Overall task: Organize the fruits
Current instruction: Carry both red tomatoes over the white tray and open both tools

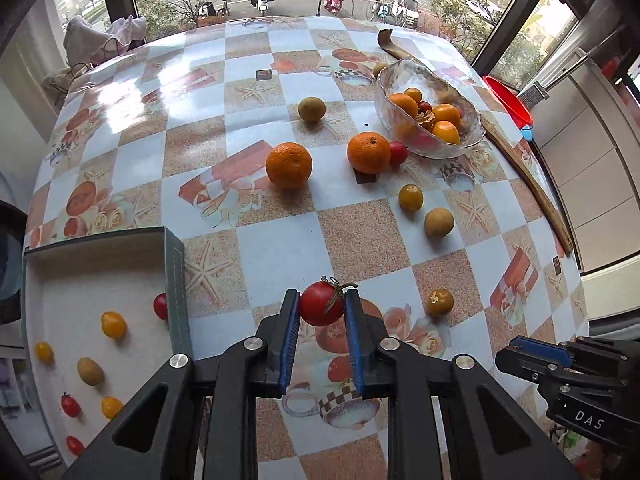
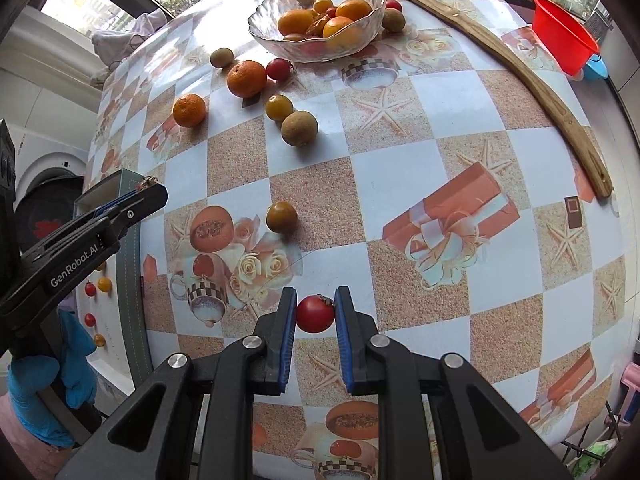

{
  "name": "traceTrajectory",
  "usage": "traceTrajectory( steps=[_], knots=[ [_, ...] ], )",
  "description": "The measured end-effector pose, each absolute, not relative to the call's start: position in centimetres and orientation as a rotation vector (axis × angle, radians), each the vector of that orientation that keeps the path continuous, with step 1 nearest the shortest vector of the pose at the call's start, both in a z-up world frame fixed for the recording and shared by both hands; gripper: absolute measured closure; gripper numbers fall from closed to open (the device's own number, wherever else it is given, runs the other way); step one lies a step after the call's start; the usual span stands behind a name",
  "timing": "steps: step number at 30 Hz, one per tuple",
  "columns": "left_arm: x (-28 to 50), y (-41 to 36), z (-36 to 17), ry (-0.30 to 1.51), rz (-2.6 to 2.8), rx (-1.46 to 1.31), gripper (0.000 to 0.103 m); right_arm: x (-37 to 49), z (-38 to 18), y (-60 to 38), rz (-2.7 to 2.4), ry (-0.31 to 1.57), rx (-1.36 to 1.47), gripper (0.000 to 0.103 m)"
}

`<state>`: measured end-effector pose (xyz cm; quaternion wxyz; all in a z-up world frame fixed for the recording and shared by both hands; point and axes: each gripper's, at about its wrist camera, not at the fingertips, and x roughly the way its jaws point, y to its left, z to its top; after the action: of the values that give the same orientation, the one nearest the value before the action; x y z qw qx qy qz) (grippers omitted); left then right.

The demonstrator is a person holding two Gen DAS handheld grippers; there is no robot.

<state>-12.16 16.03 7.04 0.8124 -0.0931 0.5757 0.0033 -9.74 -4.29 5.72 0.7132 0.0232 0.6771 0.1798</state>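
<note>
- Left gripper [image 1: 322, 308]: level above the checkered surface [image 1: 280, 248], blue ribbed pads clamping a round, glossy red cherry tomato [image 1: 321, 304]; the tray [image 1: 176, 280] sits to its left.
- Right gripper [image 2: 315, 314]: clamped on a second smooth red tomato [image 2: 315, 314]; the glass fruit bowl [image 2: 264, 24] is far ahead.

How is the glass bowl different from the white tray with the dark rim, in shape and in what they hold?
The glass bowl is clear, rounded and deep; the white tray is opaque, flat and straight-walled. Fruit in the bowl lies heaped together; fruit in the tray lies spread apart. The bowl holds larger orange fruits; the tray shows only small pieces. Both hold red and yellow-orange fruit.
</note>
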Motion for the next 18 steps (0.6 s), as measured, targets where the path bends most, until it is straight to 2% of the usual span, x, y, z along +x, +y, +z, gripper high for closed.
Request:
traceTrajectory(
  steps=[18],
  knots=[
    [-20.9, 24.2, 9.1, 1.178, 0.215, -0.356, 0.079, -11.2, 8.9, 5.6, 0.589, 1.464, -0.082, 0.082]
  ],
)
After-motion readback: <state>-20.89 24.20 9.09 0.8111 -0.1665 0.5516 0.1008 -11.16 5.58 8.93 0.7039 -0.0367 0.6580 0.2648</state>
